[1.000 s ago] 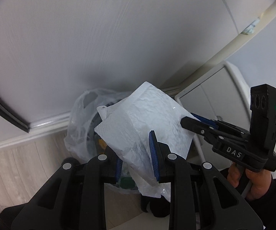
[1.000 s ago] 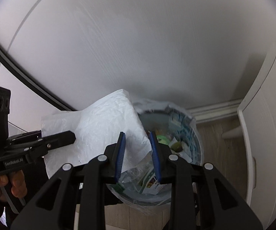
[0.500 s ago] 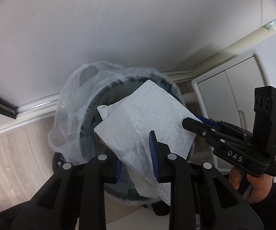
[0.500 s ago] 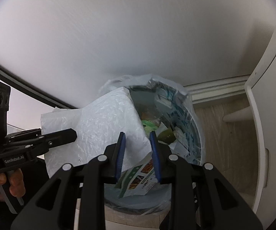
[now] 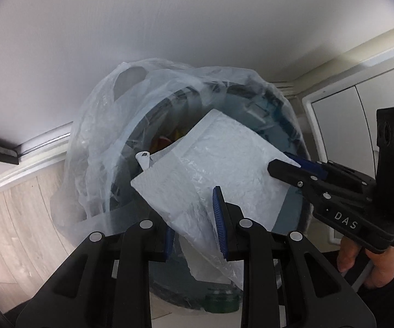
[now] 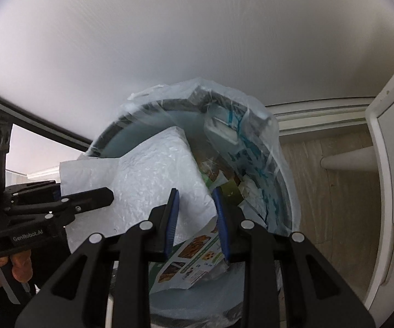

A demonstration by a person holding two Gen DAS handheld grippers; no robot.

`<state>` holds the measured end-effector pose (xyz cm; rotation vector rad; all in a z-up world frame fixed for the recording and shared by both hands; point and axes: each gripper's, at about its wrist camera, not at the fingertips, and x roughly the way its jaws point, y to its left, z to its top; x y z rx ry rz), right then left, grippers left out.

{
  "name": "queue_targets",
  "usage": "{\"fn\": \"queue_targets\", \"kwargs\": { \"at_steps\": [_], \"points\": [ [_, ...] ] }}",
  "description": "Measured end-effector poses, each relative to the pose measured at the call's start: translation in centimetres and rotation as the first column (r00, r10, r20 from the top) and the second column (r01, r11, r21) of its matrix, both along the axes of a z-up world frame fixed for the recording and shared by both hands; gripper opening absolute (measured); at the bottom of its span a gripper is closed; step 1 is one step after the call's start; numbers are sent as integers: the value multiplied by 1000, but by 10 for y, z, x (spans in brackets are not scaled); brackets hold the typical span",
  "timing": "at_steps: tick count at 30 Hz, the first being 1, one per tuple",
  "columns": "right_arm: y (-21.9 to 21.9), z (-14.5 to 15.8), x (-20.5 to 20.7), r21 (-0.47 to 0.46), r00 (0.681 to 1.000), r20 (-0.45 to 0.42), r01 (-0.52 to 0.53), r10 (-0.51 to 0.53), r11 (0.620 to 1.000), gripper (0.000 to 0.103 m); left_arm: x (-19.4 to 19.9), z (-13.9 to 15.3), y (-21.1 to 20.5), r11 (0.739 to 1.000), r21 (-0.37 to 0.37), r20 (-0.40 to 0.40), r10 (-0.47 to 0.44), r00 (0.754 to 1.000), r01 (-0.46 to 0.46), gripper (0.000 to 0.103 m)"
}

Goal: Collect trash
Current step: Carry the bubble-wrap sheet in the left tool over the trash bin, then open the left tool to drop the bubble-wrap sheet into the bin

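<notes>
A white bubble-wrap mailer point(image 5: 219, 169) hangs over the open mouth of a round dark trash bin point(image 5: 292, 125) lined with a clear plastic bag point(image 5: 101, 125). My left gripper point(image 5: 194, 218) is shut on the mailer's near edge. My right gripper point(image 6: 194, 210) is shut on its other edge point(image 6: 169, 180); it shows at the right of the left wrist view point(image 5: 281, 168). The left gripper shows at the left of the right wrist view point(image 6: 98, 194). The bin point(image 6: 284, 191) holds printed packaging point(image 6: 197, 259) and other scraps.
The bin stands against a white wall point(image 5: 169, 27) with a baseboard point(image 5: 32, 147) on a pale wood floor point(image 5: 11, 218). A white cabinet point(image 6: 388, 164) stands close to the bin's right, with a door panel point(image 5: 361, 104).
Both grippers have carried the mailer forward and down, from in front of the bin to over its open mouth. The bin now fills more of both views.
</notes>
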<state>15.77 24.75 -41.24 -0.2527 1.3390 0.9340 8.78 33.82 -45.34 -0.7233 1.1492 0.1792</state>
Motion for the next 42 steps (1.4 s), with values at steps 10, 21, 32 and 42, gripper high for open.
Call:
{"fn": "queue_targets", "kwargs": {
  "at_steps": [10, 21, 32, 42],
  "points": [
    [3, -5, 0, 5, 1000, -4, -8, 8, 1000, 26, 2, -6, 1, 1000, 13, -19, 5, 1000, -5, 24],
    [4, 7, -11, -8, 997, 73, 2, -2, 1000, 55, -8, 10, -4, 998, 67, -3, 20, 1000, -20, 46],
    [-10, 47, -31, 2, 988, 151, -12, 11, 1000, 89, -24, 36, -4, 985, 160, 21, 61, 998, -63, 91],
    [-37, 86, -38, -2, 975, 222, -20, 20, 1000, 89, -35, 74, -21, 972, 227, 57, 50, 997, -61, 96]
  ]
}}
